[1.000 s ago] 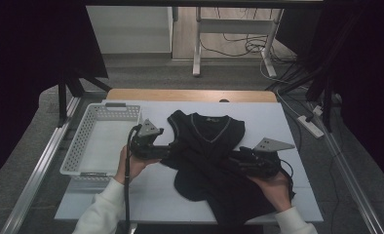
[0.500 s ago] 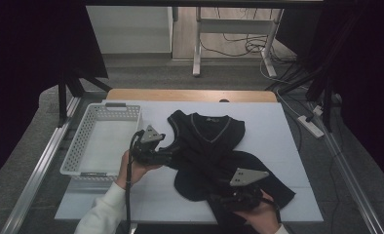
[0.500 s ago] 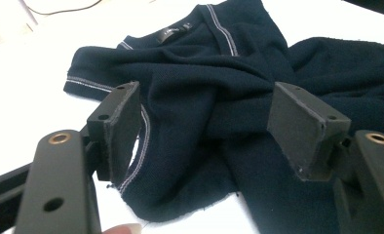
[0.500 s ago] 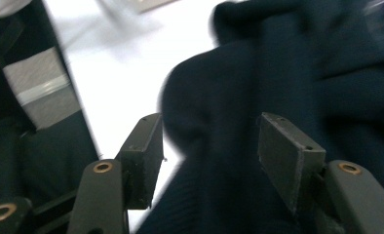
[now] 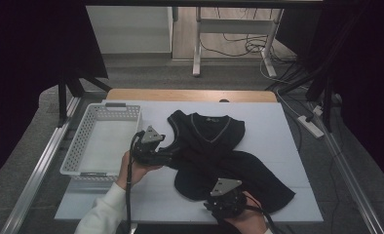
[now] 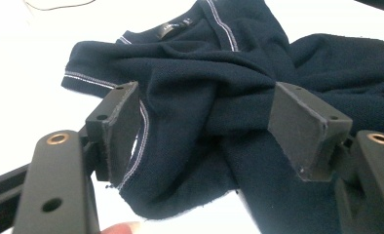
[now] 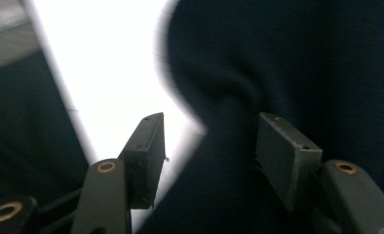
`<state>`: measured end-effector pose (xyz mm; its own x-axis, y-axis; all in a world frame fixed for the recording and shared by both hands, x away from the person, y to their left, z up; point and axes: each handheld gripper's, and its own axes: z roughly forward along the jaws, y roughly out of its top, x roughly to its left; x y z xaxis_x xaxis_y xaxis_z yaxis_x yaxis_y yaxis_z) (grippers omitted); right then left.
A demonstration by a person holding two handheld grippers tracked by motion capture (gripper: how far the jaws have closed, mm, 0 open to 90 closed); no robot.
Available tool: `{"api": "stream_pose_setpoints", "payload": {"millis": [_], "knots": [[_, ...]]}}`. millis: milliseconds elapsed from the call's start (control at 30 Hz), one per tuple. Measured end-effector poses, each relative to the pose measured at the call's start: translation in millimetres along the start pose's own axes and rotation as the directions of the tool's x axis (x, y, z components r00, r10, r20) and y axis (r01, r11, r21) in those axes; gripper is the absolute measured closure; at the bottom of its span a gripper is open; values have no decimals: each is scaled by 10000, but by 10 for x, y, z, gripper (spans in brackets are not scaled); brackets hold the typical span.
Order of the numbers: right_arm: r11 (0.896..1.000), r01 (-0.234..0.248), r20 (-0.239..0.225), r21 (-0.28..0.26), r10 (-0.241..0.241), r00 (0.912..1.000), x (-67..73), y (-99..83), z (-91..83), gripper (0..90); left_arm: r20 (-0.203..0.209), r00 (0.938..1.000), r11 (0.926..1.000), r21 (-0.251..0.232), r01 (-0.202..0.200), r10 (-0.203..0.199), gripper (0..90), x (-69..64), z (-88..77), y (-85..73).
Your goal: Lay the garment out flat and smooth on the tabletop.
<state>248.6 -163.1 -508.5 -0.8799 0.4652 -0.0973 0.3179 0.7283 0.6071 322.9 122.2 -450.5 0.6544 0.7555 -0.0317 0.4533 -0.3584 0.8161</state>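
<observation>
Our right gripper (image 5: 225, 202) has dropped to the near hem of the navy sweater vest (image 5: 214, 146) on the desk (image 5: 287, 146), jaws closing around a fold, not yet pinching. Our left gripper (image 5: 166, 155) stays spread over the armhole edge.

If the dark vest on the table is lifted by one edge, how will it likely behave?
The vest lies rumpled in soft folds, so it will probably droop and stretch rather than hold shape. Its knit looks thin, so likely light. Bunched fabric sits between the left gripper pads; pushing would probably wrinkle it more than slide it on the table.
</observation>
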Motion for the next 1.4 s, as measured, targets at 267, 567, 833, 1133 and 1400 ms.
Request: {"api": "stream_pose_setpoints", "payload": {"millis": [267, 567, 833, 1133, 1400], "knots": [[9997, 14, -530, 230, -1, 9986, -105, 22, 44, 755, 27, 10000, 10000, -39, -25, 25, 293, -1, -9, 2], [9596, -827, -1830, -2688, 334, 9826, -185, 298, -601, 752, 168, 9998, 9997, -211, 125, -121, 293, 48, -60, 7], [9757, -1581, -599, -1520, 1505, 9868, -597, -46, -356, 663, 213, 9998, 9999, -102, 29, -27, 289, 46, -49, 2], [9507, -2131, 458, -2251, 2288, 9724, -806, -185, -669, 574, 152, 9999, 9999, -109, 39, -37, 289, 62, -60, -2], [9761, -717, -576, -2050, 611, 9965, -309, 114, -570, 545, 94, 10000, 9999, -140, 22, -21, 285, 56, -72, 2]]}}
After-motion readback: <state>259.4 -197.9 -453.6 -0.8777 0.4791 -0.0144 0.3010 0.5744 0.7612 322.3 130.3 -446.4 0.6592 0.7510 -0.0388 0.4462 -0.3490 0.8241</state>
